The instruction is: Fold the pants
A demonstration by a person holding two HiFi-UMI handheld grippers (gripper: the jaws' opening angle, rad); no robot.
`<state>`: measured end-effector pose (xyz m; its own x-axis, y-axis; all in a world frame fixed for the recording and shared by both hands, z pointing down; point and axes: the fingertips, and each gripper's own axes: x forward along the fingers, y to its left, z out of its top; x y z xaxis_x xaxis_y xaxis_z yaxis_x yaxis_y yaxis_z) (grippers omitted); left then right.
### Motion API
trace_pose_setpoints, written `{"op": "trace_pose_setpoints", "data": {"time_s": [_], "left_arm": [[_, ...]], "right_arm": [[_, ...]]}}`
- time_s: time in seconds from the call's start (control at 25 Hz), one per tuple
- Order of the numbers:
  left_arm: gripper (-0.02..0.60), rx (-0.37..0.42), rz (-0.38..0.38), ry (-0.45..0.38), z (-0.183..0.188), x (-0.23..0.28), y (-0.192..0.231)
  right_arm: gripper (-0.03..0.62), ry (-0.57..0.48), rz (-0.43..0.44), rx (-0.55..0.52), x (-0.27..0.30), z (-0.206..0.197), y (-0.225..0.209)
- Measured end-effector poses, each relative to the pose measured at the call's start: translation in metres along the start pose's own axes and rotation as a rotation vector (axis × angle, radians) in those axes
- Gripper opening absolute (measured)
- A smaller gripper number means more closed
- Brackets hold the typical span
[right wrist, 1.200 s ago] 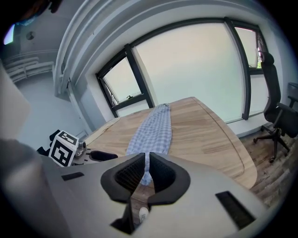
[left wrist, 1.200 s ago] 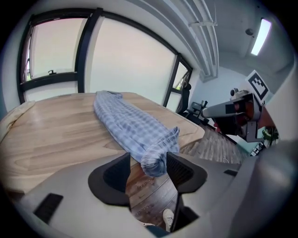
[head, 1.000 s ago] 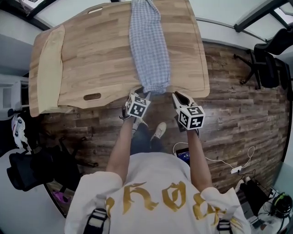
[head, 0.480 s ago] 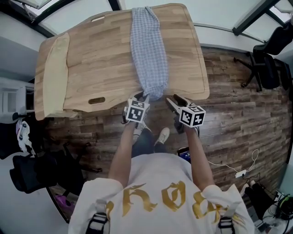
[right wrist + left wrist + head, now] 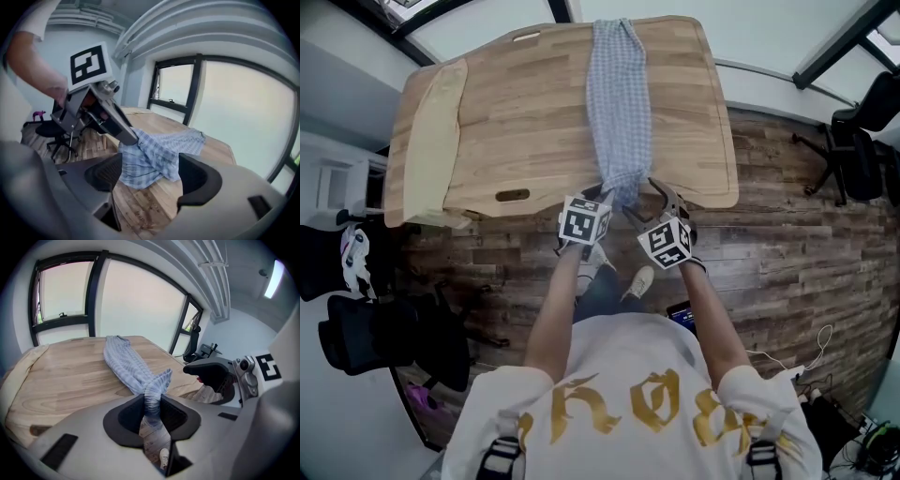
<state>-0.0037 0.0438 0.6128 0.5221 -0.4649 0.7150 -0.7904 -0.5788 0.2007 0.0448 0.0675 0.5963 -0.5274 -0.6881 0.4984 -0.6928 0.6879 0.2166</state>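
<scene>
Ahead of both jaws, the pale wooden table bears the long blue-checked cloth pants. The left gripper, jaws just closed, pinches the near hem; the right gripper, jaws just opened wide, straddles hem unpressed and should clamp level with the left before lifting

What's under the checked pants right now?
Mostly the wooden table; the pants cover whatever else might lie beneath. Their near end is raised past the table edge, pinched in the left tongs, with floor below.

Pale blue pants, seemingly fine-checked, on a light wood-grain table above brown plank flooring.
</scene>
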Motion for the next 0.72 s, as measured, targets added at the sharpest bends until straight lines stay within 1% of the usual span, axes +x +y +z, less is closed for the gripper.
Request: {"op": "trace_pose_setpoints", "data": {"time_s": [0.08, 0.16, 0.28, 0.4, 0.56, 0.64, 0.72], "left_arm": [[0.112, -0.007, 0.003, -0.001, 0.005, -0.005, 0.001], [0.112, -0.024, 0.006, -0.009, 0.013, -0.007, 0.001], [0.112, -0.061, 0.005, -0.026, 0.024, -0.010, -0.004], [0.112, -0.046, -0.002, -0.003, 0.029, -0.009, -0.008], [0.112, -0.036, -0.021, 0.006, 0.038, -0.013, -0.012], [0.112, -0.036, -0.028, 0.014, 0.038, -0.017, -0.011], [0.112, -0.037, -0.032, 0.022, 0.039, -0.017, -0.010]], "right_arm": [[0.375, 0.001, 0.019, -0.103, 0.002, 0.006, 0.010], [0.390, 0.007, 0.003, -0.152, 0.003, 0.011, 0.018], [0.398, 0.013, -0.052, -0.145, 0.008, 0.015, 0.030], [0.399, 0.037, -0.096, -0.147, 0.018, 0.012, 0.044], [0.399, 0.063, -0.199, -0.195, 0.030, 0.012, 0.031], [0.399, 0.064, -0.217, -0.239, 0.035, 0.016, 0.024], [0.399, 0.071, -0.217, -0.273, 0.039, 0.016, 0.012]]}}
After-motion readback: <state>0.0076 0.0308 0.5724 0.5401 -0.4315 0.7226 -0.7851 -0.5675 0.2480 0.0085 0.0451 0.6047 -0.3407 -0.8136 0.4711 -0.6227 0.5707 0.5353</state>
